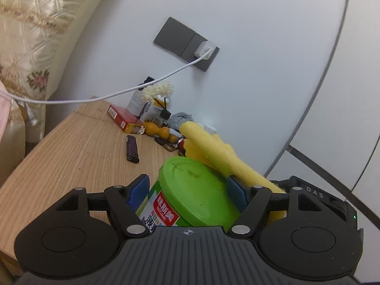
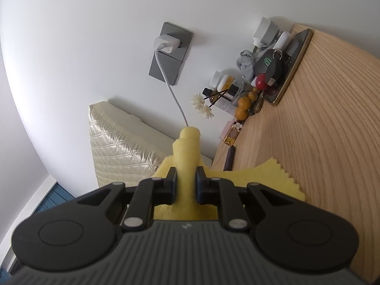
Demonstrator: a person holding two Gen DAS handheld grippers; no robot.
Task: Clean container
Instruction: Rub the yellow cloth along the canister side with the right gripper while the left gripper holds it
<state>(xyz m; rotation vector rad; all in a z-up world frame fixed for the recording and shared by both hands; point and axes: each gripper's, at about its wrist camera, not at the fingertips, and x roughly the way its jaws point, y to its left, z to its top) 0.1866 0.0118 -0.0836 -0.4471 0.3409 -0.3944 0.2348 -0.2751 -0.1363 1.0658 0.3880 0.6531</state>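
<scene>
- Wiping looks like the step in hand: your left hand-held gripper (image 1: 187, 190) pinches the jar (image 1: 166, 211) between its blue pads, just under the green lid (image 1: 197, 190), while your right hand-held gripper (image 2: 186, 185) pinches a rolled part of the yellow cloth (image 2: 187, 147).
- In the left view the cloth (image 1: 213, 149) lies against the far right edge of the lid, touching it or just beside it; you cannot tell how hard it presses.
- The lid shows a few dark specks near its middle, so by my judgement the top is not yet clean.
- The next move calls for the cloth to be drawn across the lid with the jar held steady; keep the left grip firm, since a sideways push could twist the jar between the pads.
- The jar sits tilted, close in front of the left camera, above the near part of the counter (image 1: 71, 156); whether it rests on the counter is hidden.
- The lighter (image 1: 132, 150) and the other small things by the wall lie well apart from the jar.
</scene>
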